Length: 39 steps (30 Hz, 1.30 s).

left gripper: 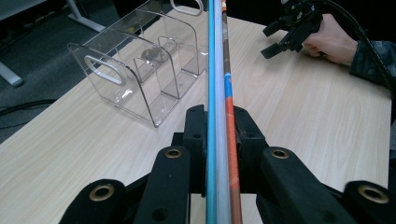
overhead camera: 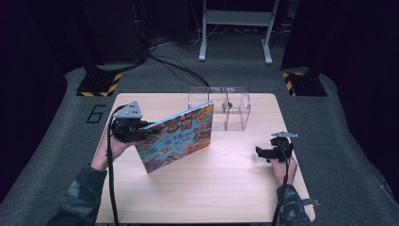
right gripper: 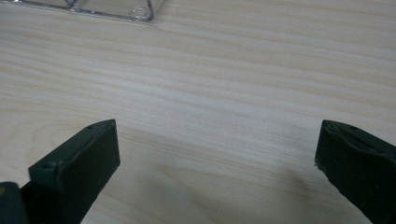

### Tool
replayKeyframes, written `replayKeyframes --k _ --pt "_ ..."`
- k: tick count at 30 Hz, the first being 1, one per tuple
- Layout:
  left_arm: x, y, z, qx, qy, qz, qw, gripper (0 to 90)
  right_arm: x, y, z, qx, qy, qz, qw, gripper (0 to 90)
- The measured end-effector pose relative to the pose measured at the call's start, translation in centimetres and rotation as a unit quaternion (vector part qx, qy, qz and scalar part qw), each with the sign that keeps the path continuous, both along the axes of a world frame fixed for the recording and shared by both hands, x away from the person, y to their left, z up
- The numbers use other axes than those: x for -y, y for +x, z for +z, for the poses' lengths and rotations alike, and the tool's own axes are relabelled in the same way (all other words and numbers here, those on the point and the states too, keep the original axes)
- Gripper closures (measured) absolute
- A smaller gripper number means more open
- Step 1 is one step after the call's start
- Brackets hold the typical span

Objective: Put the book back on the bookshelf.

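A light wooden table (overhead camera: 221,188) bears a clear acrylic organiser (overhead camera: 235,110) near its far edge — divided into compartments, a small dark thing in one — while yellow-black striped stand bases (overhead camera: 96,84) and cables (overhead camera: 179,66) sit on grey carpet beyond.

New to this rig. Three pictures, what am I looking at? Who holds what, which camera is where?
No robot arm here: a person at a wooden table holds a hand-held two-jaw gripper in each hand. The high view looks down from above the person's side. The other two views come from cameras riding on the grippers, looking along their black jaws. The left gripper is shut on the edge of a colourful picture book, held up tilted above the table. The right gripper is open and holds nothing, low over bare wood. A clear plastic organiser with compartments stands at the far edge.
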<state>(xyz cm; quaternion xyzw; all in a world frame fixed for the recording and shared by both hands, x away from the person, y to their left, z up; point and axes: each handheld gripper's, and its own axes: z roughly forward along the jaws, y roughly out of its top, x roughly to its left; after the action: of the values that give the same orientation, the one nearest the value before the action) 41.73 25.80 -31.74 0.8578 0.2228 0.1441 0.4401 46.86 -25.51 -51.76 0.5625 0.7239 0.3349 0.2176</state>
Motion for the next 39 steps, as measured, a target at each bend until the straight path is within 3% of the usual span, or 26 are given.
replayKeyframes --k 8,17,28,39 --pt "0.0 0.2 0.0 -0.005 -0.003 0.006 1.0000 78.5 1.0 0.2 -0.9 -0.005 0.003 -0.019 0.9998 0.0" --pt "0.3 0.5 0.1 -0.001 0.009 0.005 0.9999 76.8 0.6 0.3 -1.1 -0.003 -0.023 -0.012 0.9997 0.0" --pt "0.8 0.4 0.4 -0.022 -0.006 -0.002 0.9997 80.7 0.6 0.3 -1.1 -0.003 -0.022 -0.012 0.9997 0.0" --pt "1.7 1.2 1.8 -0.020 -0.019 0.004 0.9996 80.7 0.7 0.3 -1.1 0.001 -0.020 -0.008 0.9998 0.4"
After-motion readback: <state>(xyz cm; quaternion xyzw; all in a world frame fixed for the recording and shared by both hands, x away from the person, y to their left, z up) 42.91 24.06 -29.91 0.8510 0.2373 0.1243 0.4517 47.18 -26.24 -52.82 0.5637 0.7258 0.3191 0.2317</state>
